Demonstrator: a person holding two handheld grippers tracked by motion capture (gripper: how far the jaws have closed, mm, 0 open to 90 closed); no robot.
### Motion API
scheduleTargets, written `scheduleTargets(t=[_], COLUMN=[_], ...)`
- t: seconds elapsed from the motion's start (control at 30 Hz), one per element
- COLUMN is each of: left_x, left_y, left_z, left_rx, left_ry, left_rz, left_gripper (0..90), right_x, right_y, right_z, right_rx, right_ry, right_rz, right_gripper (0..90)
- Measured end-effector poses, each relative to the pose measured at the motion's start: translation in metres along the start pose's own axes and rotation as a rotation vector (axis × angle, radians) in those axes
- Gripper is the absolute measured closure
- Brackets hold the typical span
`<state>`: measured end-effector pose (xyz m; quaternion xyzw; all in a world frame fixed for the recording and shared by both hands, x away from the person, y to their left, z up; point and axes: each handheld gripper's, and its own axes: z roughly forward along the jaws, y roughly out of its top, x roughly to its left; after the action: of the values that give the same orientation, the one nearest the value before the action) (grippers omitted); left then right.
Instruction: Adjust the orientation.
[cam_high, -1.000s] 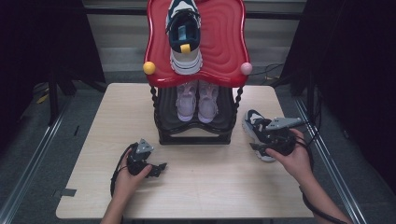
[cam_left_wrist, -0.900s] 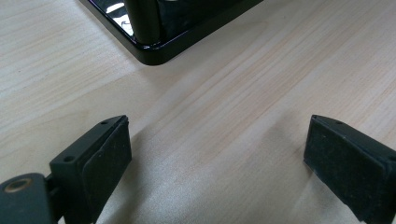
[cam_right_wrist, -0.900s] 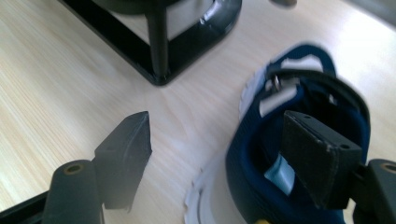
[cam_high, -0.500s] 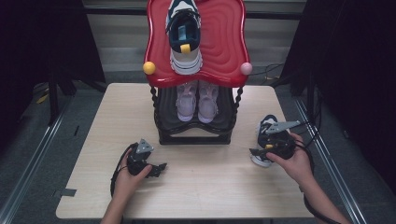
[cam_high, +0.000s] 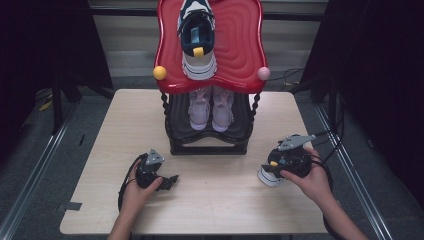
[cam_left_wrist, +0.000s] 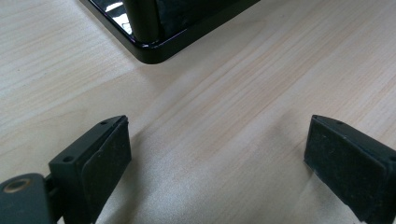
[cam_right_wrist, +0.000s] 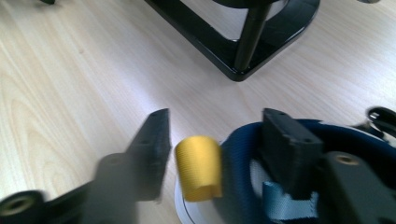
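Note:
A navy and white sneaker (cam_high: 268, 178) with a yellow heel tab (cam_right_wrist: 198, 173) stands on the table's right side, its white sole resting on the wood. My right gripper (cam_high: 275, 166) is shut on its heel collar, one jaw inside the shoe and one outside by the tab (cam_right_wrist: 217, 127). A matching sneaker (cam_high: 198, 40) lies on the red top shelf (cam_high: 240, 45) of a shoe rack. On the left, my left gripper (cam_high: 171, 181) rests low over bare wood, open with nothing between its fingers (cam_left_wrist: 217, 154).
A pale pink pair of shoes (cam_high: 211, 107) sits on the rack's black lower shelf. The rack's black base (cam_left_wrist: 149, 46) (cam_right_wrist: 243, 60) stands close ahead of both grippers. Bare wooden table (cam_high: 225, 210) spreads between my hands.
My right gripper has carried the sneaker from the table's right edge toward the person and inward, turning it heel-up. The left gripper has stayed put.

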<state>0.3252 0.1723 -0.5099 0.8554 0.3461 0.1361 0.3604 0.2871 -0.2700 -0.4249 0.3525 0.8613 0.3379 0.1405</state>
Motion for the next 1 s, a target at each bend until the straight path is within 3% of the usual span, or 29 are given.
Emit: scheduleTargets(t=[0.13,0.37,0.5,0.6,0.7,0.77,1.0], left_x=[0.0,0.0,0.0,0.0,0.0,0.0,0.0], left_y=[0.0,0.0,0.0,0.0,0.0,0.0,0.0], left_z=[0.0,0.0,0.0,0.0,0.0,0.0,0.0], left_rx=[0.0,0.0,0.001,0.001,0.0,0.0,0.001], left_ry=[0.0,0.0,0.0,0.0,0.0,0.0,-0.003], left_rz=[0.0,0.0,0.001,0.001,0.0,0.0,-0.005], left_gripper=[6.8,6.8,6.8,6.7,6.7,6.7,6.2], right_x=[0.001,0.006,0.007,0.006,0.006,0.003,-0.001], right_y=[0.001,0.002,0.004,0.007,0.013,0.017,0.03], right_z=[-0.001,-0.004,-0.005,-0.005,-0.006,-0.007,-0.004], right_rx=[-0.003,-0.017,-0.021,-0.013,0.044,0.095,0.236], right_ry=[0.012,0.028,0.054,0.086,0.108,0.149,0.151], right_rz=[-0.012,-0.026,-0.023,-0.006,-0.001,-0.026,-0.05], right_gripper=[58.4,72.1,71.5,60.1,56.2,55.8,54.2])
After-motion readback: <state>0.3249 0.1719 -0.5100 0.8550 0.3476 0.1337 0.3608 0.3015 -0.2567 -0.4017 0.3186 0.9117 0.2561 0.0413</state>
